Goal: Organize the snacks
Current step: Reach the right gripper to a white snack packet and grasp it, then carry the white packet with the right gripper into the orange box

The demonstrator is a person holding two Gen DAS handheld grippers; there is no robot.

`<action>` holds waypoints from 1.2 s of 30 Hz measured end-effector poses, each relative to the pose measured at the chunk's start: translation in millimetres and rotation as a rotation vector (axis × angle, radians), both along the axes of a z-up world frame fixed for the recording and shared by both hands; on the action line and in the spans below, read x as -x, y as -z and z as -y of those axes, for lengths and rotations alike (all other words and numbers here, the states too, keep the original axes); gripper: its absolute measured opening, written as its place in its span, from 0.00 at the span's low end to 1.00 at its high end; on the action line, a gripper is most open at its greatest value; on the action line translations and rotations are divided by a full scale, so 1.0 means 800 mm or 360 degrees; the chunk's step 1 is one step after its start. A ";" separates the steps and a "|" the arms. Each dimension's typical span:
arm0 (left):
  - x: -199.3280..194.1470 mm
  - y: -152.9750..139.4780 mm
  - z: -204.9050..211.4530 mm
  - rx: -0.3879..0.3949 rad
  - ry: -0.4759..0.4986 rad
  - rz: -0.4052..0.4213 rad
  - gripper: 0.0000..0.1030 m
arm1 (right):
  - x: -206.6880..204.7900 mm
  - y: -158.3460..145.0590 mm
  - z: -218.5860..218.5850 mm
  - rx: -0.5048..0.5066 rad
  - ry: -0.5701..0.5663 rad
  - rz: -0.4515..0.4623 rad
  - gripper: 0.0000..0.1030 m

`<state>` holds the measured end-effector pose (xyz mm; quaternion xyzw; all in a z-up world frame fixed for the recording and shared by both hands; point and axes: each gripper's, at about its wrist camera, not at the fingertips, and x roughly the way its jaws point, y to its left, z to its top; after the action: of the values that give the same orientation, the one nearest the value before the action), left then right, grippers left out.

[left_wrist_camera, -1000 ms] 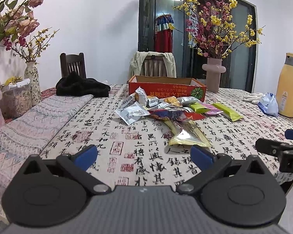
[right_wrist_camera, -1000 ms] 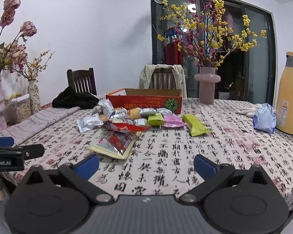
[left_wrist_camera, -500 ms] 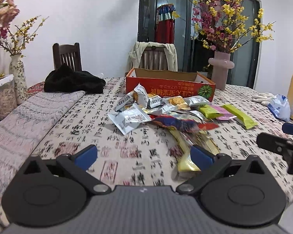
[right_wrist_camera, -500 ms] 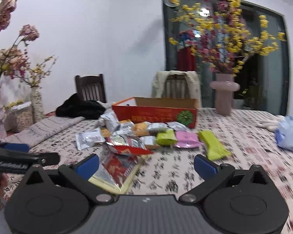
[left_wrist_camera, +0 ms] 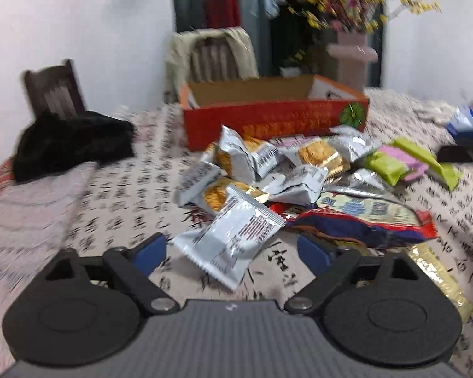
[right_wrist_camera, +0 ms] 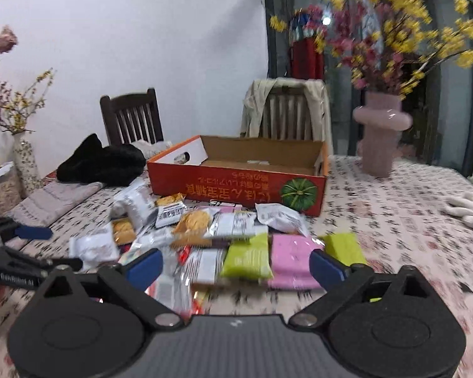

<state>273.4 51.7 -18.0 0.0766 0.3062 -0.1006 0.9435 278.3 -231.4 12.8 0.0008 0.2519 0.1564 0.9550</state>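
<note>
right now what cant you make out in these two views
- Print on the silver snack packets: left wrist view, smeared by motion blur.
- Inside of the orange box: right wrist view, its front wall hides most of the floor.
- Yellow packet: left wrist view, partly under the red-and-blue bag and behind the gripper body.
- Left gripper: right wrist view, cut off by the left edge.

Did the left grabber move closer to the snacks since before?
Yes. The left gripper has moved forward toward the orange box; the silver snack packet now lies between its open jaws, which have just been closing slightly.

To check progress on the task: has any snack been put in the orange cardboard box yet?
No, the orange cardboard box shows only bare cardboard inside.
</note>
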 end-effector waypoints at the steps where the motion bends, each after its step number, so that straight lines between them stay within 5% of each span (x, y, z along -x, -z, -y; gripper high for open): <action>1: -0.007 0.003 0.001 -0.0010 0.0061 -0.0019 0.87 | -0.017 0.000 -0.003 -0.0011 -0.0020 -0.0030 0.89; 7: -0.047 0.020 -0.003 0.0008 0.0174 -0.0155 0.62 | -0.121 0.015 -0.033 -0.0016 -0.0067 -0.0170 0.81; 11: -0.053 0.022 -0.003 0.0032 0.0201 -0.0187 0.57 | -0.163 0.031 -0.048 0.0021 -0.0045 -0.0239 0.72; 13: -0.052 0.020 -0.003 0.0032 0.0191 -0.0193 0.44 | -0.168 0.038 -0.049 0.0027 -0.0048 -0.0265 0.62; 15: -0.045 0.019 -0.003 0.0020 0.0165 -0.0188 0.40 | -0.166 0.042 -0.049 0.0021 -0.0060 -0.0263 0.40; 16: -0.043 0.018 -0.002 0.0013 0.0153 -0.0187 0.39 | -0.164 0.043 -0.048 0.0030 -0.0054 -0.0257 0.40; 28: 0.066 -0.046 0.005 0.0259 -0.0078 -0.0034 0.40 | -0.022 0.008 0.006 -0.0002 -0.0053 -0.0096 0.39; 36: 0.134 -0.074 0.024 0.0297 -0.0152 0.0097 0.40 | 0.087 -0.016 0.056 -0.0059 -0.0012 0.0021 0.39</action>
<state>166.1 32.2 41.0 -0.0234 0.2698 -0.0811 0.9592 208.5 -276.3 25.5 0.0167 0.2425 0.1646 0.9559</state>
